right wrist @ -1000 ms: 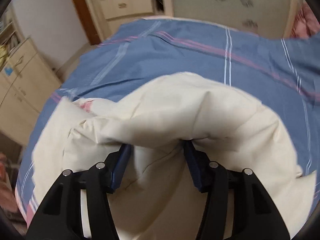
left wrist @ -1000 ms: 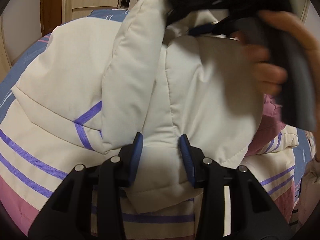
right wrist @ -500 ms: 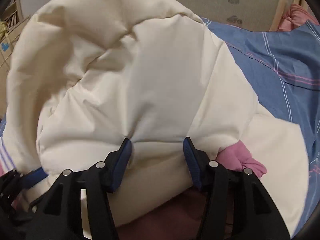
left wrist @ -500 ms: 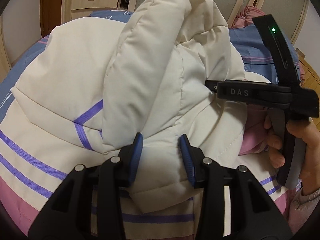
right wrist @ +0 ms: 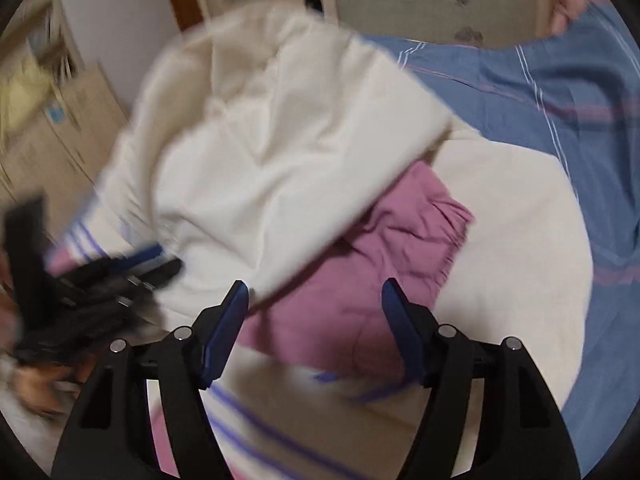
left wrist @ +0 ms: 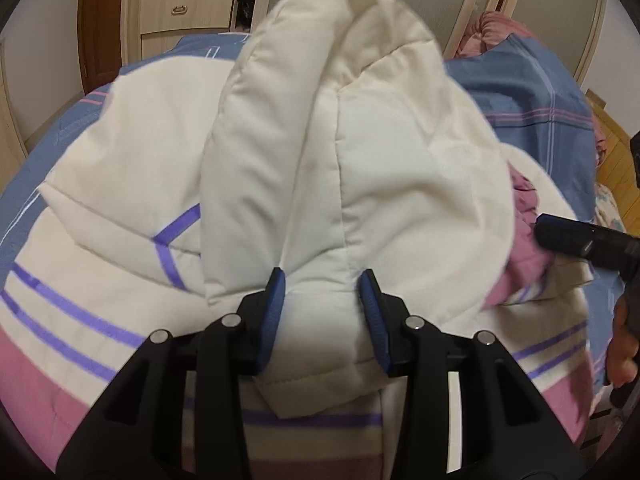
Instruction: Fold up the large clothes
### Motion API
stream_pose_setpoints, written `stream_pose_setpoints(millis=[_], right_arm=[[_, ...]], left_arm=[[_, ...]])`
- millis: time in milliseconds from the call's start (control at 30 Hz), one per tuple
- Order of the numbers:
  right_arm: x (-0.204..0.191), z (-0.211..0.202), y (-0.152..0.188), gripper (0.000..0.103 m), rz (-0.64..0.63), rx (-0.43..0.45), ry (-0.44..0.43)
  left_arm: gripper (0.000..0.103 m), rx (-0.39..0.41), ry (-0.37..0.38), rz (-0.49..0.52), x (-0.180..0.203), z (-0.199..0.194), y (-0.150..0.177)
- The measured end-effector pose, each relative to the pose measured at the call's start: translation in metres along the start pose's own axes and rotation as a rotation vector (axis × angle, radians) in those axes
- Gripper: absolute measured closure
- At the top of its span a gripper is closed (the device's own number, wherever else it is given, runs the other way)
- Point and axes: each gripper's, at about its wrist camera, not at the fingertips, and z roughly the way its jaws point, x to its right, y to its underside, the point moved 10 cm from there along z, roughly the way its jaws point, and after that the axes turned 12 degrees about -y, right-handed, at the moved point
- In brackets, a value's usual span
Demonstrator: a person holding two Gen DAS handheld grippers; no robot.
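Observation:
A cream padded jacket [left wrist: 344, 168] with purple stripes and pink panels lies on the blue bed; it also shows in the right wrist view [right wrist: 256, 152]. My left gripper [left wrist: 322, 292] is shut on a cream fold of the jacket, folded over its body. My right gripper [right wrist: 314, 304] is open and empty, above the jacket's pink lining [right wrist: 368, 264]. The right gripper shows at the right edge of the left wrist view [left wrist: 588, 240]. The left gripper shows blurred at the left of the right wrist view [right wrist: 100, 280].
The blue striped bedsheet [left wrist: 528, 92] spreads behind and right of the jacket, also in the right wrist view [right wrist: 560, 92]. Wooden drawers [left wrist: 180, 12] and a door stand beyond the bed. A cabinet [right wrist: 52, 128] is at the left.
My right gripper has let go of the cream fold, opened and drawn back to the right. The fold now rests over the jacket. My left gripper has kept its hold.

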Motion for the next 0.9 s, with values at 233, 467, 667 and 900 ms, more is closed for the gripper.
stream_pose_setpoints(millis=[233,467,667,900], right_arm=[[0.03,-0.061,-0.032,0.022,0.341,0.115,-0.245],[0.035,-0.107,0.082,0.012,0.253,-0.016,-0.017],[0.036,-0.127,0.24,0.012,0.406,-0.124,-0.049],[-0.005,-0.116,0.328,0.011,0.383,-0.258,0.07]], left_arm=[[0.048,0.085,0.131,-0.028,0.011,-0.085,0.009],[0.034,0.037,-0.065,0.003,-0.101,-0.128,0.088],[0.031,-0.111,-0.136,-0.225,-0.242,-0.155,0.175],[0.021,-0.279,-0.118,-0.299,-0.266,-0.151,0.242]])
